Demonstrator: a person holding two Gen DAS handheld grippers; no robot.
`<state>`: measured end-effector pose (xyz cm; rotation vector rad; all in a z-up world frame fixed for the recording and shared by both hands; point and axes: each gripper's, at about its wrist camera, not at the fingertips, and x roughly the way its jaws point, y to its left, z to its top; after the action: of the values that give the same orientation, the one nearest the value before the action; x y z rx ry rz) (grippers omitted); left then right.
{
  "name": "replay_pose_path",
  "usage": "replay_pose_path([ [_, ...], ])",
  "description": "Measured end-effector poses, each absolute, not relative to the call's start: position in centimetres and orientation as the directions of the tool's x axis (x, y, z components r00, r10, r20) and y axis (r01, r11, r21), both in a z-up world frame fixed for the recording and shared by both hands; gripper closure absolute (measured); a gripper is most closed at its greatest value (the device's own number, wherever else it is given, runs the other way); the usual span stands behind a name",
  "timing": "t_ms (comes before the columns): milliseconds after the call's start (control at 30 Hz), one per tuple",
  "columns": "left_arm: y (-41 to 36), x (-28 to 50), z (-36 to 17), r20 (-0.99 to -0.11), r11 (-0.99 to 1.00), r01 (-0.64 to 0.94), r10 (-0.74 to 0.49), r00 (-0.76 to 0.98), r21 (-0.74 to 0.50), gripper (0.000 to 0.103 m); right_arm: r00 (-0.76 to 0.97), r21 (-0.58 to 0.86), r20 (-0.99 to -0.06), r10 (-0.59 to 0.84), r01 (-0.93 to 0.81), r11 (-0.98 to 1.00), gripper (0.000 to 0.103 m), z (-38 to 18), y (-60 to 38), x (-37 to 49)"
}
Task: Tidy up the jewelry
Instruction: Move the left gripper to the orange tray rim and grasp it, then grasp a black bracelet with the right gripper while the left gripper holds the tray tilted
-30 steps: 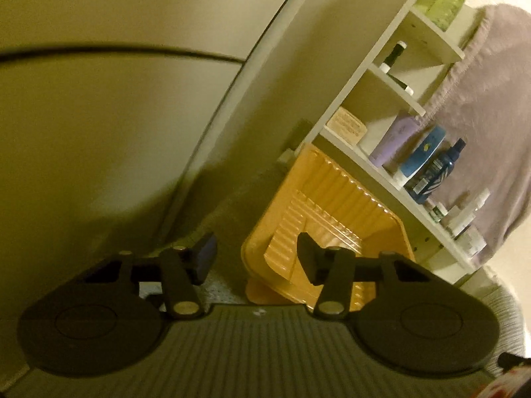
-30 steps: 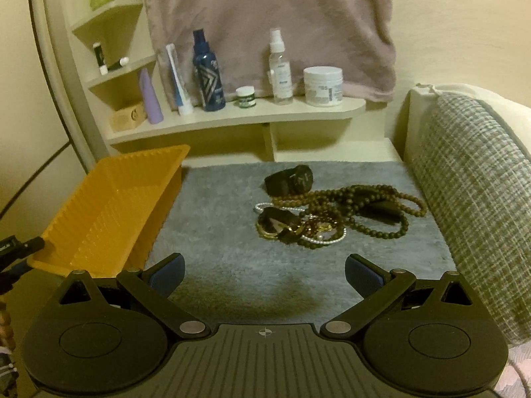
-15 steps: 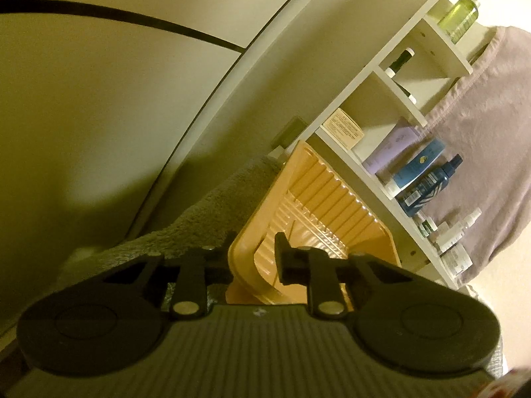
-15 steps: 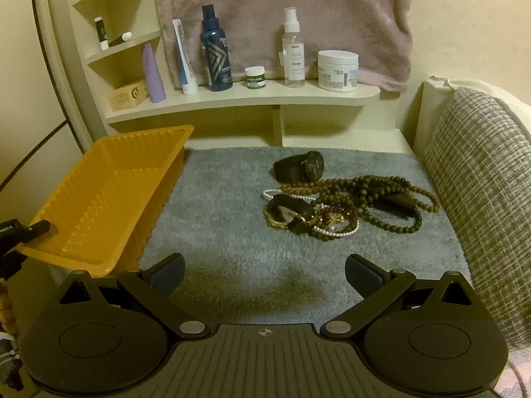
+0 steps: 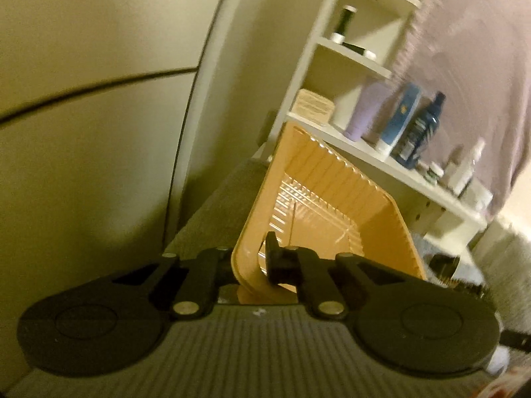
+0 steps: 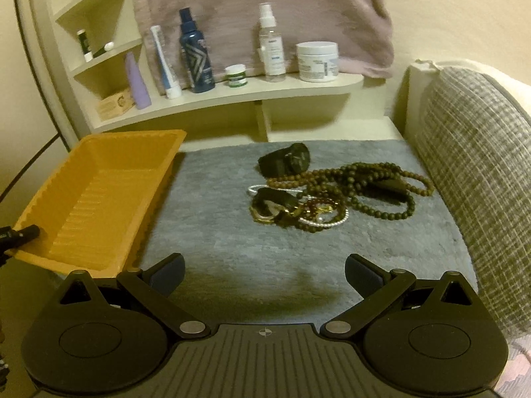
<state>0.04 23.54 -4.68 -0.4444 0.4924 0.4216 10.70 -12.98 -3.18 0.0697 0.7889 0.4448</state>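
We are gripping the orange tray [image 6: 99, 195] rim with the left hand-held gripper [image 5: 252, 262], seemingly firmly; the right hand-held gripper [image 6: 265, 272] is hanging released, nearer the jewelry pile [image 6: 332, 195] lying ahead, slightly right.

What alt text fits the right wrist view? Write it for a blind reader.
The open right gripper hovers over a grey mat holding a tangled pile of bead necklaces, bracelets and watches. An empty orange tray sits at the left; toiletry bottles line a shelf behind.

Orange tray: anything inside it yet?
Nothing visible inside the orange tray: only its bare ribbed floor shows. The jewelry pile lies on the grey mat. The left gripper is shut on the tray's near rim, hiding that corner.
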Motion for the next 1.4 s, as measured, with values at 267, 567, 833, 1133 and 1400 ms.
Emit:
replay_pose_path([
  [267, 20.4, 1.4, -2.2, -0.514, 0.880, -0.457, 0.337, 0.789, -0.126, 0.095, 0.659, 0.231, -0.639, 0.398, -0.330, 0.916, 0.001, -3.8, -15.2, 11.8],
  [567, 18.1, 3.4, -0.6, -0.466, 0.914, -0.405, 0.373, 0.802, 0.034, 0.095, 0.704, 0.140, -0.597, 0.385, -0.381, 0.914, 0.013, -5.3, -16.5, 13.7],
  [833, 16.9, 4.1, -0.3, -0.454, 0.921, -0.380, 0.376, 0.807, 0.089, 0.095, 0.657, 0.031, -0.594, 0.464, -0.558, 0.829, 0.040, -6.6, -14.3, 15.8],
  [1133, 16.8, 4.8, -0.2, -0.446, 0.926, -0.365, 0.369, 0.815, 0.099, 0.096, 0.611, -0.133, -0.642, 0.464, -0.684, 0.717, 0.065, -8.4, -11.7, 18.5],
  [1400, 17.4, 4.7, -0.3, -0.460, 0.929, -0.362, 0.354, 0.814, 0.075, 0.096, 0.631, -0.201, -0.632, 0.450, -0.694, 0.691, 0.086, -8.5, -10.9, 18.6],
])
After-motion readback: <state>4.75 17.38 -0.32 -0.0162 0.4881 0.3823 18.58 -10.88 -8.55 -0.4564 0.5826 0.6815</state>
